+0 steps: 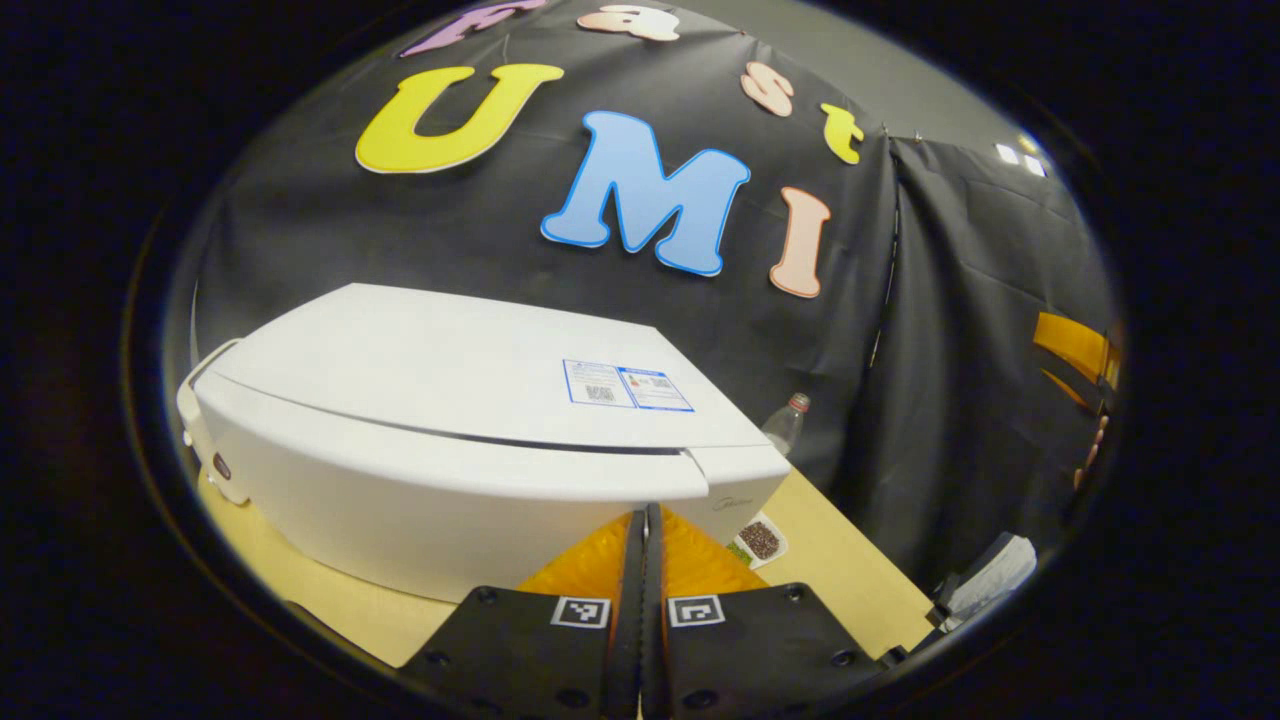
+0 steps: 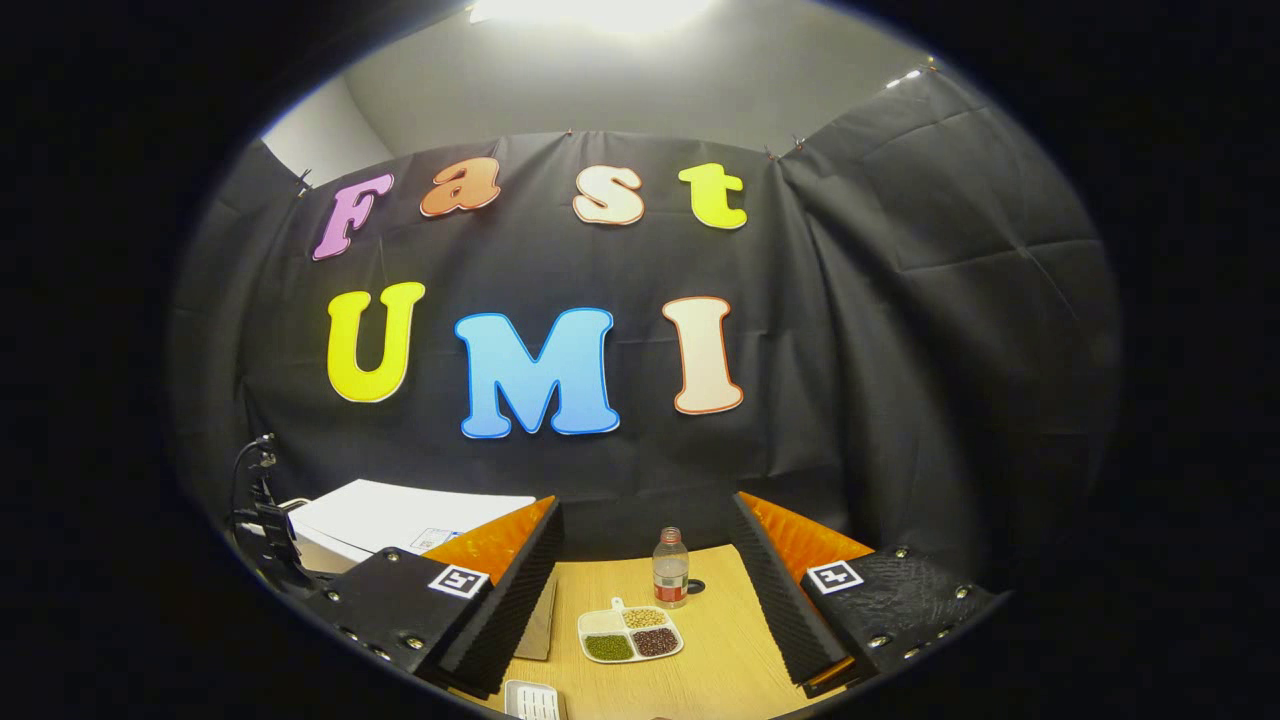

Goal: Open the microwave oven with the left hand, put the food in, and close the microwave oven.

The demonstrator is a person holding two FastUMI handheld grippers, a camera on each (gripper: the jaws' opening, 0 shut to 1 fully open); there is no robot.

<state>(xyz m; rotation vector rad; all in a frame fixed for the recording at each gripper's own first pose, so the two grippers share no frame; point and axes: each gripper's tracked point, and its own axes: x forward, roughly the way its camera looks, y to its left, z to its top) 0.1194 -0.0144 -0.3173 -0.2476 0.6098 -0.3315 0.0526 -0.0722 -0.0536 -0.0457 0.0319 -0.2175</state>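
Observation:
The white microwave [image 1: 450, 440] stands on the wooden table [image 1: 840, 560], its door closed. My left gripper [image 1: 646, 515] is shut with nothing between its fingers, the tips close to the front face near its right end. The food is a white divided plate [image 2: 630, 632] of beans and grains lying on the table; it shows to the right of the microwave as the plate [image 1: 758, 540]. My right gripper [image 2: 645, 505] hangs open above the table [image 2: 720, 670], the plate below and between its fingers. The microwave [image 2: 400, 515] sits to its left.
A small clear bottle [image 2: 670, 568] with a dark cap stands behind the plate, also seen as the bottle [image 1: 785, 422] by the microwave's right rear corner. A small white object [image 2: 530, 700] lies at the table's near edge. A dark device with cables [image 2: 262, 525] sits at the microwave's left.

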